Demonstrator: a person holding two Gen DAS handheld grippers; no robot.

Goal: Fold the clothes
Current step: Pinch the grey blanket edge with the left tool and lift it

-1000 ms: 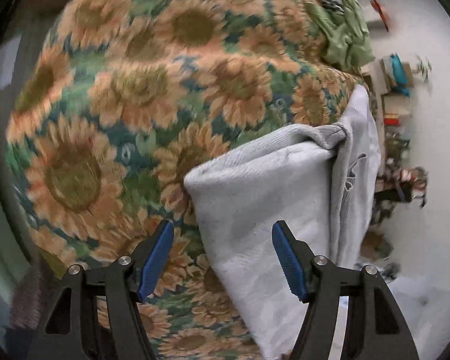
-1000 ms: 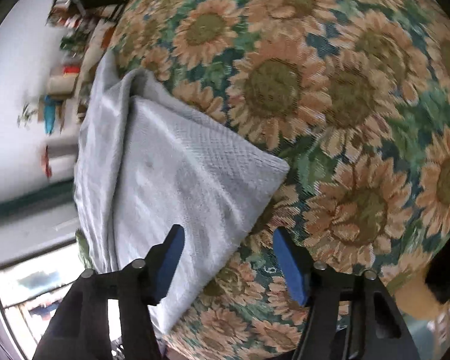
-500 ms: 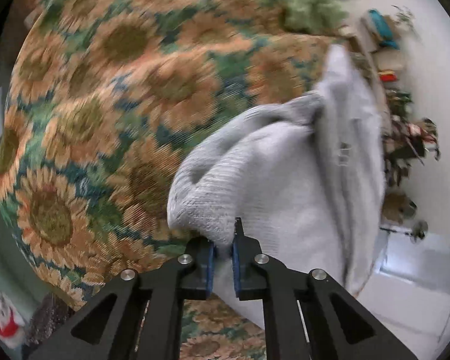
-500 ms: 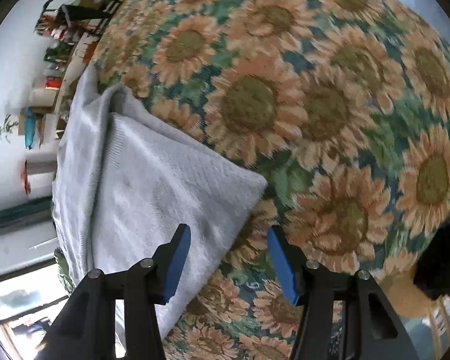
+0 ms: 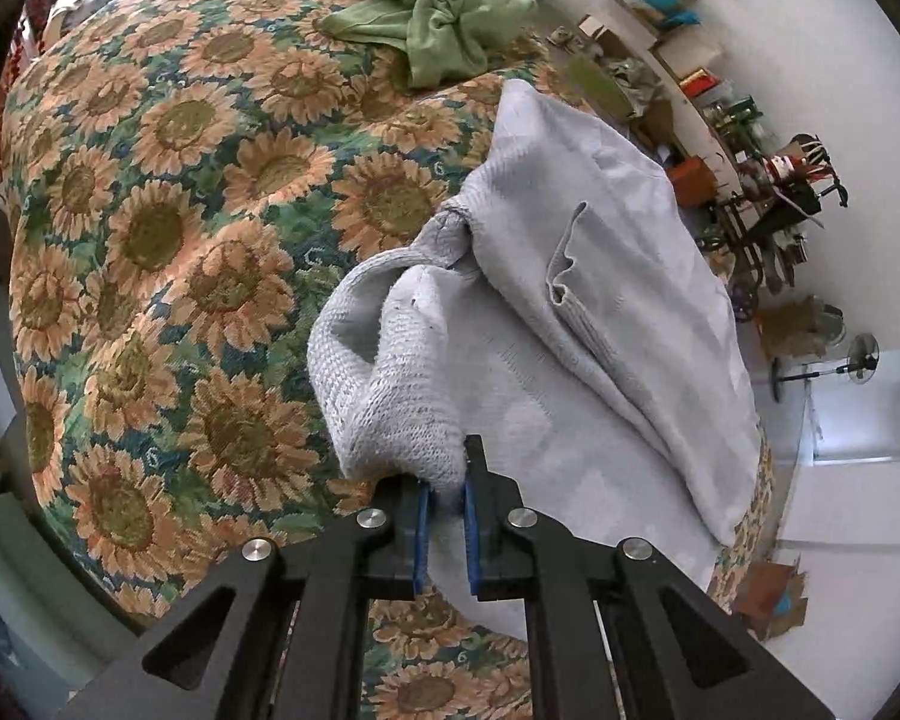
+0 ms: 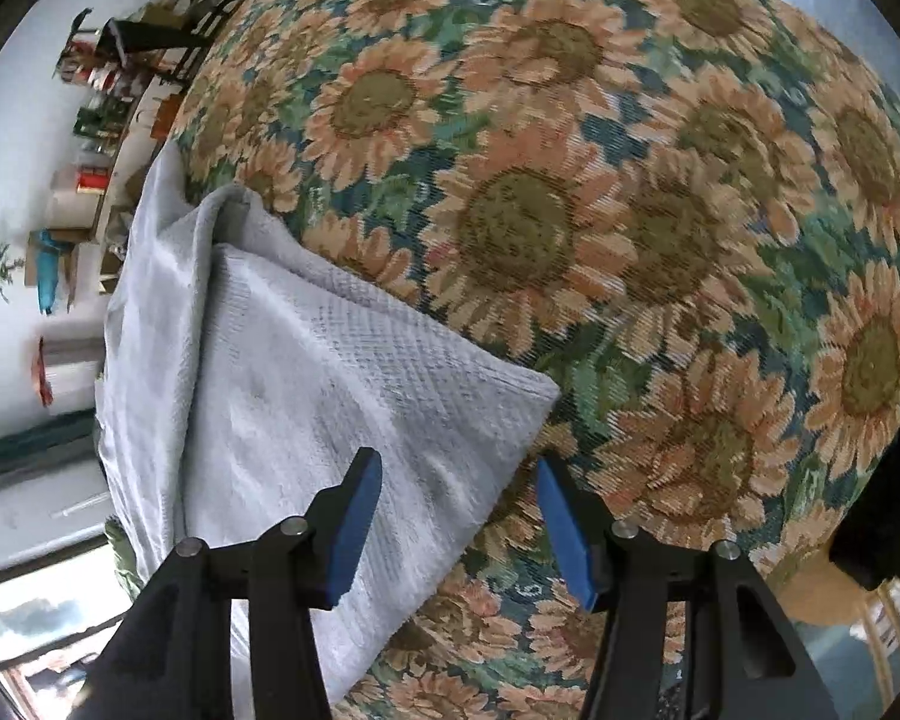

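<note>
Pinching a grey garment corner to fold it, the left gripper clamped shut; the right gripper, closing, straddled another corner.

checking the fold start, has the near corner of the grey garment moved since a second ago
Yes: the left tool has lifted the grey garment corner off the sunflower bedspread.

The garment lies on the bed, toward its right edge near me. A heap of other clothes sits at the far end. Cluttered shelves line the wall right of the bed.
</note>
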